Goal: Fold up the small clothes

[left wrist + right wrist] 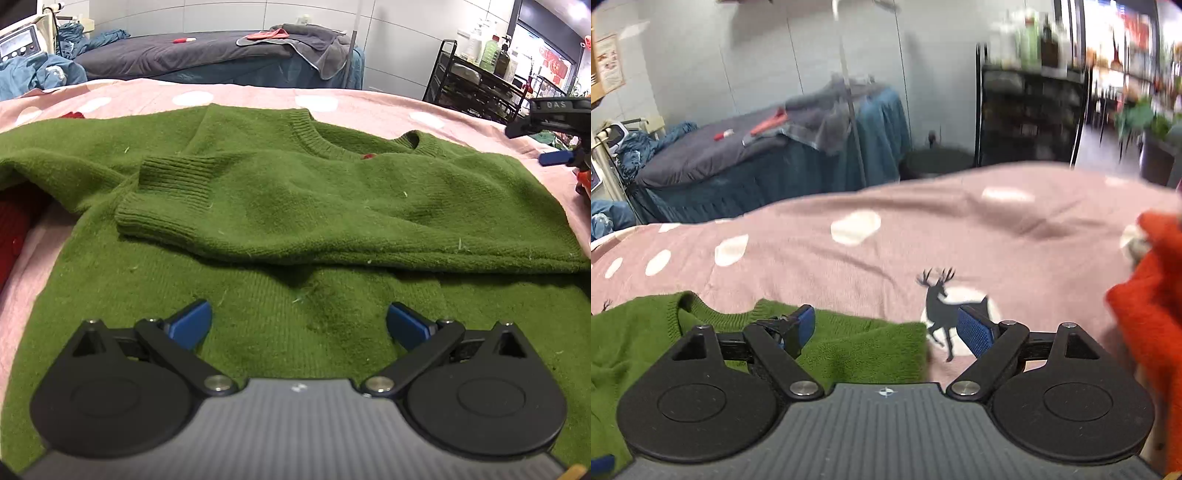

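Left claw (299,325) and right claw (884,330) both spread wide, empty, over green sweater (295,206); its collar points to the frame's top.

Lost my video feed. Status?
Left tool open over green sweater. Right tool open, empty, at its collar edge. Sleeves folded in. Orange garment off right, apart.

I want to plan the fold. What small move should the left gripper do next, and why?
Probably lower the open left gripper and close it on the green knitted sweater just below it. Its jaws stand wide apart and hold nothing, both sleeves already lie folded across the body, and the bottom part still lies flat.
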Demonstrator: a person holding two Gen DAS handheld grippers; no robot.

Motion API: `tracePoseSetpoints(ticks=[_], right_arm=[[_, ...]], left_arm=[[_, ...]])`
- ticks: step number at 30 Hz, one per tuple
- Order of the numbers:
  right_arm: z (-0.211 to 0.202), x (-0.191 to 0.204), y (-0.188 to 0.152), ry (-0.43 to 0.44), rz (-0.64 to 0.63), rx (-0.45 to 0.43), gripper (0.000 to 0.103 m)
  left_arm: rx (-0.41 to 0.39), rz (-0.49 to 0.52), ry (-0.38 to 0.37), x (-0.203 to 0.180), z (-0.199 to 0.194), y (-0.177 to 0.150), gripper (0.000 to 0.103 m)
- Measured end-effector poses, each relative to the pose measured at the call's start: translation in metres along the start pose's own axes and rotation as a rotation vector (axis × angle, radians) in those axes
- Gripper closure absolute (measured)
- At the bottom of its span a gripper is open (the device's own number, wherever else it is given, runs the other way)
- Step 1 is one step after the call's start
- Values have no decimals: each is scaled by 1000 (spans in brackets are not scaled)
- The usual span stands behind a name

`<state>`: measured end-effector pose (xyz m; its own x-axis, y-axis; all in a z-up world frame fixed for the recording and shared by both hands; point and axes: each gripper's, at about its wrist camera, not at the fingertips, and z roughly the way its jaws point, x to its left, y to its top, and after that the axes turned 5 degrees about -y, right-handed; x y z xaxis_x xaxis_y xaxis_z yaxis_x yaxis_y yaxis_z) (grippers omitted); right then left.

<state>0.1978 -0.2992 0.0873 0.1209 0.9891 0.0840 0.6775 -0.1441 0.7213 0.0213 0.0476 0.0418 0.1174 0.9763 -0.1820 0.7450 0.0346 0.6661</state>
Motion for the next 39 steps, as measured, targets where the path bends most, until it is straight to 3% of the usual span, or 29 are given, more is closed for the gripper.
tracePoseSetpoints(ticks=[2, 5, 8, 11, 12, 13, 17, 20, 23, 26, 28, 29, 31, 33, 35, 37, 39], right_arm=[[10, 1, 4, 29, 19, 48, 0], [21, -2, -2, -48, 64, 134, 0], [31, -4, -6, -45, 82, 187, 21], [32, -6, -8, 47, 101, 178, 24], [33, -6, -9, 68, 101, 174, 40], [34, -3, -6, 67, 95, 173, 86], [24, -5, -2, 50, 68, 99, 89], [9, -6, 4, -59, 33, -15, 90], [1, 1, 3, -158, -41, -120, 90], [16, 3, -1, -197, -90, -93, 89], [32, 1, -4, -190, -106, -31, 86], [32, 0, -6, -181, -98, -41, 79], [21, 1, -8, -228, -97, -107, 26], [-2, 6, -10, -282, -121, -196, 9], [-29, 15, -19, -190, -164, -259, 9], [-49, 26, -32, -31, -236, -236, 11], [-65, 38, -52, 62, -289, -206, 11]], left_arm=[[-1, 7, 3, 0, 0, -1, 0], [-2, 24, 14, -3, 2, -2, 0], [-5, 33, 22, -4, 3, -3, 0], [-6, 35, 22, -4, 3, -3, 0], [-5, 34, 22, -4, 3, -3, 0], [-6, 33, 21, -4, 3, -3, 0], [-7, 37, 21, -4, 2, -4, 0], [-6, 42, 25, -4, 3, -4, 0], [-7, 41, 25, -4, 2, -5, 0], [-5, 44, 24, -3, 2, -5, 0], [-5, 46, 21, -3, 2, -5, 0], [-6, 46, 20, -4, 2, -5, 0], [-8, 47, 20, -3, 2, -5, 0], [-6, 50, 26, -5, 3, -4, 0], [-6, 45, 30, -5, 3, -4, 0], [-7, 49, 31, -6, 3, -4, 0], [-7, 49, 31, -6, 3, -4, 0]])
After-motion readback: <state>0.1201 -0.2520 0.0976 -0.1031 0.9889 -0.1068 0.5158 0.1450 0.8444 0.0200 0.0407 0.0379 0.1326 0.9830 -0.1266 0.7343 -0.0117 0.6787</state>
